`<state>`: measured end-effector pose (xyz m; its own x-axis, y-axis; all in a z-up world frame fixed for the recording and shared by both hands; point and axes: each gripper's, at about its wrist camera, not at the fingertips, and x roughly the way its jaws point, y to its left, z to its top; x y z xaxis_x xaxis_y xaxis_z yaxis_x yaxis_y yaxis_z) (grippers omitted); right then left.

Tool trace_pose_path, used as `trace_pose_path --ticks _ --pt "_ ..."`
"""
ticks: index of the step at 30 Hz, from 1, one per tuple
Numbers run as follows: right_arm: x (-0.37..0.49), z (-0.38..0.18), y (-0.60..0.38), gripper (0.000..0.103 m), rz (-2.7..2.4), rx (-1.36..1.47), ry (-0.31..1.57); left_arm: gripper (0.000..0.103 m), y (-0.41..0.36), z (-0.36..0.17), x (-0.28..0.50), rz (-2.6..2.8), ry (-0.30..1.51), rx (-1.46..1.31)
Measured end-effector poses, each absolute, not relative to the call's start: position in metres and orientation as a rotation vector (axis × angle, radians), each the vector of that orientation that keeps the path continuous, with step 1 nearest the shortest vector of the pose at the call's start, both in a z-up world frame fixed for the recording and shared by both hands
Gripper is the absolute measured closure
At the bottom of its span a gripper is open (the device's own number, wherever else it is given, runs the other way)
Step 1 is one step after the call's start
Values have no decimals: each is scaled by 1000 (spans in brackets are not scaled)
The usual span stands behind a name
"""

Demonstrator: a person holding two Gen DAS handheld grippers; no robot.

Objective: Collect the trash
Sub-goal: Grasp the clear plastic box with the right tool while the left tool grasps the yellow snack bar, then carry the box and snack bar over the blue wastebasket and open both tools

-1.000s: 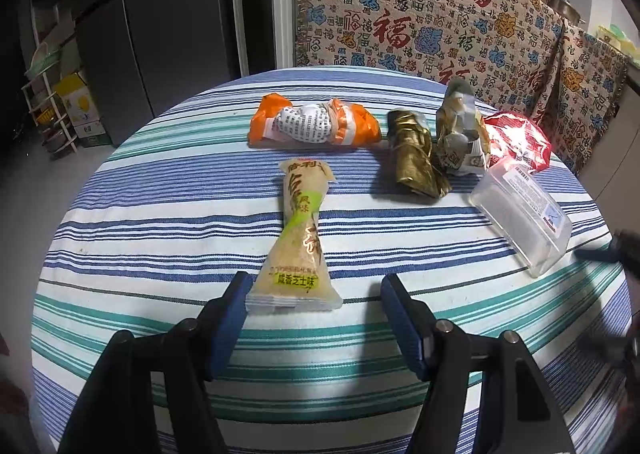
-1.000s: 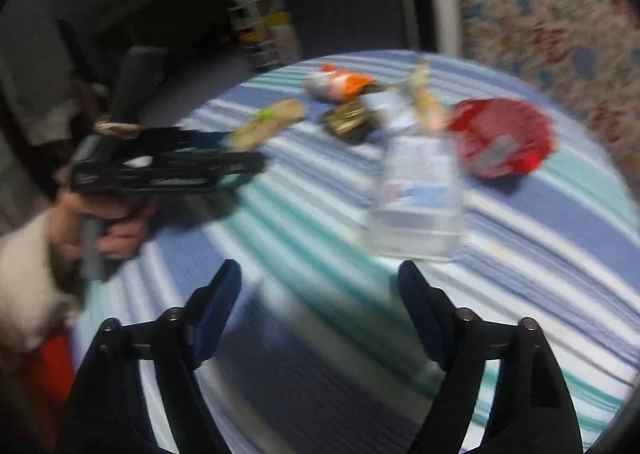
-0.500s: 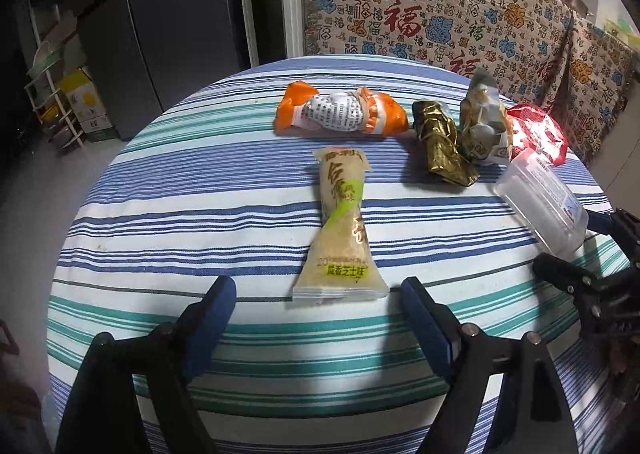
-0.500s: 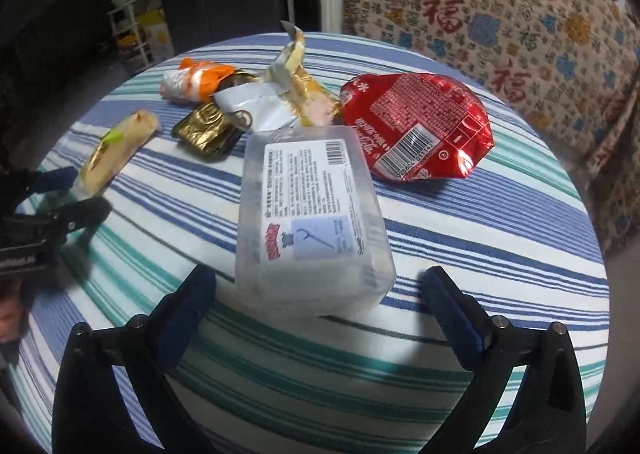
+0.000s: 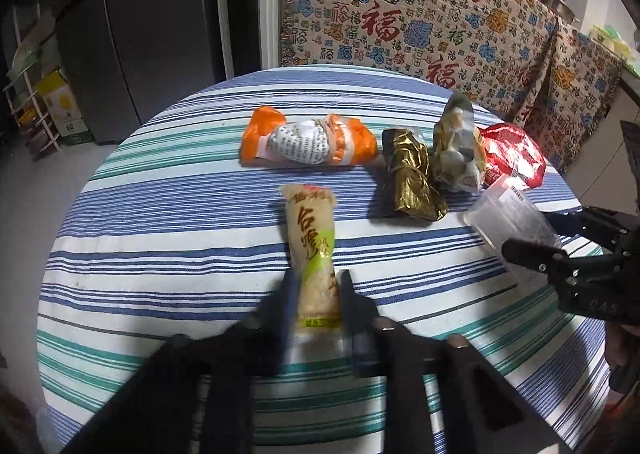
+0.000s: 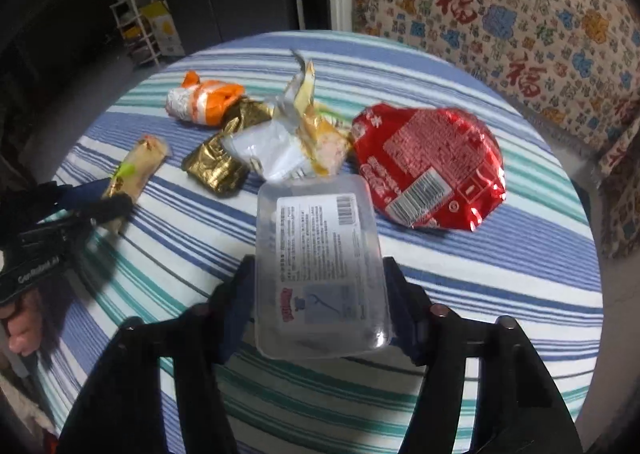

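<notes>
My left gripper [image 5: 317, 286] is shut on the near end of a long yellow-green snack packet [image 5: 312, 242] lying on the striped table; it also shows in the right wrist view [image 6: 134, 169]. My right gripper [image 6: 320, 274] is shut on a clear plastic box [image 6: 320, 266] with a printed label; the box also shows in the left wrist view [image 5: 514, 213]. Behind lie an orange-white wrapper [image 5: 308, 139], a gold foil wrapper [image 5: 412, 177], a crumpled silver-yellow wrapper [image 5: 456, 145] and a red foil lid [image 6: 432, 163].
The round table [image 5: 160, 238] has a blue, white and green striped cloth. A patterned fabric-covered seat [image 5: 420, 21] stands behind it. A dark fridge [image 5: 136, 33] and a shelf rack [image 5: 36, 93] stand at the far left.
Both grippers moved forward and closed: the left jaws went from wide open to gripping the yellow-green packet, the right from wide open to gripping the clear box.
</notes>
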<state>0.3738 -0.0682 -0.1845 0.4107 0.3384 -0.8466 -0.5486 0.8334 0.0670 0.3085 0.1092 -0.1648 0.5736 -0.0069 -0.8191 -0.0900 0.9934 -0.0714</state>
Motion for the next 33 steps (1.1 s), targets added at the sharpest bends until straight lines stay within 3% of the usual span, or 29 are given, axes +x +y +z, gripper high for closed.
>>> trace_pose_path --ticks 13,33 --pt "332 -153 -102 41 575 -152 950 88 102 -136 273 -22 887 -148" --pt "280 -141 -190 41 505 -79 927 88 -23 -125 235 -192 908 -115"
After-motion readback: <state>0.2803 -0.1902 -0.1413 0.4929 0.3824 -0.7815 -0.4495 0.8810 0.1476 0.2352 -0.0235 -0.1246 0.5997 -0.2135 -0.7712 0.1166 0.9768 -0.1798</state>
